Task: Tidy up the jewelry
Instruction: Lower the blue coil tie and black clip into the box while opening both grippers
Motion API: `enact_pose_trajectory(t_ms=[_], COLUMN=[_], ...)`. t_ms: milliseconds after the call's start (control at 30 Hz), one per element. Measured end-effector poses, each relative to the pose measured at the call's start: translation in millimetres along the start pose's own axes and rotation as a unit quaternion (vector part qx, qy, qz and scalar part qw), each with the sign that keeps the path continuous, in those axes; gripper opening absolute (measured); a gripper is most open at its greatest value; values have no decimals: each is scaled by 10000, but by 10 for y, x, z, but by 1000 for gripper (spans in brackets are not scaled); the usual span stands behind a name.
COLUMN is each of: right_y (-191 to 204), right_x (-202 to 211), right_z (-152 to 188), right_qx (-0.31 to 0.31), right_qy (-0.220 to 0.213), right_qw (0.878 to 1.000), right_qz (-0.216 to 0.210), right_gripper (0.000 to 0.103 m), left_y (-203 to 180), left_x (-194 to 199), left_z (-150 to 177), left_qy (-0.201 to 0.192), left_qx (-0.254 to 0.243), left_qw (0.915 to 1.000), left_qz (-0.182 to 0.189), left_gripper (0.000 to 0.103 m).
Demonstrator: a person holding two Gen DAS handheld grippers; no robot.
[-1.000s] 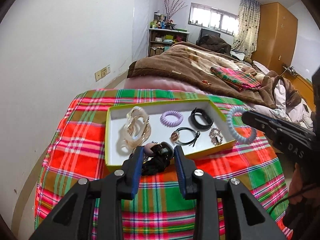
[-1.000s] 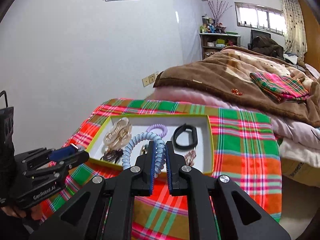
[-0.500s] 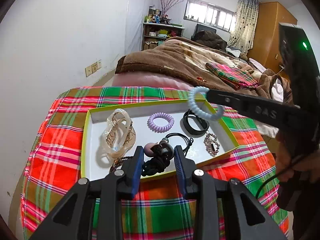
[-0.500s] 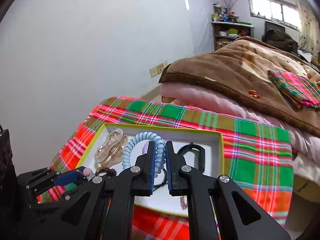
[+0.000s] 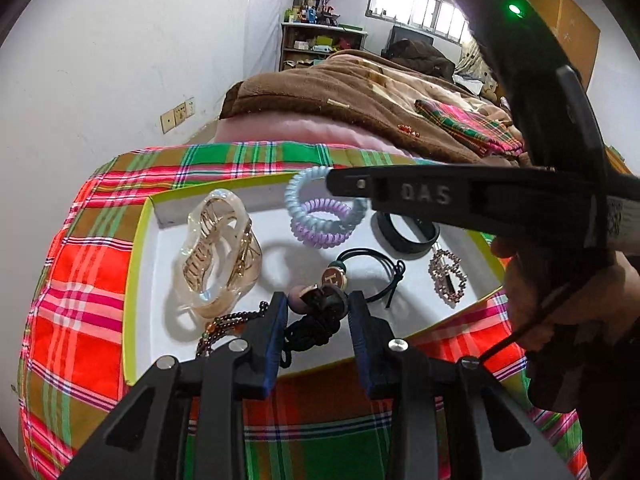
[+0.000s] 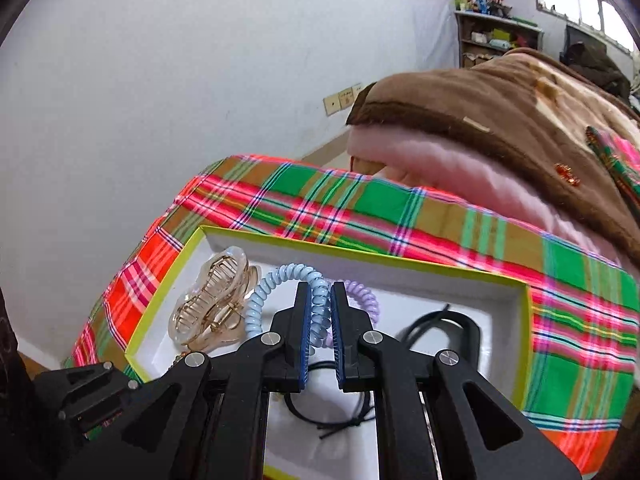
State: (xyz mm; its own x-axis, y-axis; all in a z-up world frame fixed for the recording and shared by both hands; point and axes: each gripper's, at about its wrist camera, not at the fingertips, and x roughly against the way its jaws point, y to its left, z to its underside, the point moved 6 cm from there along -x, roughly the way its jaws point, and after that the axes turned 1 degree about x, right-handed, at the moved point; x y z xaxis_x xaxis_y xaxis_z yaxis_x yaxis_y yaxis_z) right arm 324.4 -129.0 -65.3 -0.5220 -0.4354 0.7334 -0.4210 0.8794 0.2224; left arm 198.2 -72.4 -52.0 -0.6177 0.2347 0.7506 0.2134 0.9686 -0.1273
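While the lime-rimmed tray sits on plaid cloth, right gripper pinches the blue coil hair tie above the purple coil tie; left gripper clamps a black beaded hair tie. Lower each onto bare tray floor before releasing.

Plaid-covered table carries 1 yellow-rimmed tray.
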Motion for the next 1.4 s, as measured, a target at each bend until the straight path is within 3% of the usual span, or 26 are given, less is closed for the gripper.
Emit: enact_pose_trajectory(t_ms=[500, 1133, 1400], right_y=[80, 61, 77], right_x=[-340, -390, -377], right_z=[42, 65, 58], right_qx=[178, 353, 407], right_qy=[425, 459, 409], right_qw=[9987, 9983, 9983], right_qz=[-221, -56, -38], right_gripper=[10, 11, 15], left_y=[-11, 12, 31], left_x=[-193, -236, -254], left_z=[58, 48, 41], left_qy=[199, 252, 256], left_qx=[50, 133, 156], left_qw=[9998, 9995, 9995], left_qz=[69, 135, 96], left_gripper=[33, 34, 38])
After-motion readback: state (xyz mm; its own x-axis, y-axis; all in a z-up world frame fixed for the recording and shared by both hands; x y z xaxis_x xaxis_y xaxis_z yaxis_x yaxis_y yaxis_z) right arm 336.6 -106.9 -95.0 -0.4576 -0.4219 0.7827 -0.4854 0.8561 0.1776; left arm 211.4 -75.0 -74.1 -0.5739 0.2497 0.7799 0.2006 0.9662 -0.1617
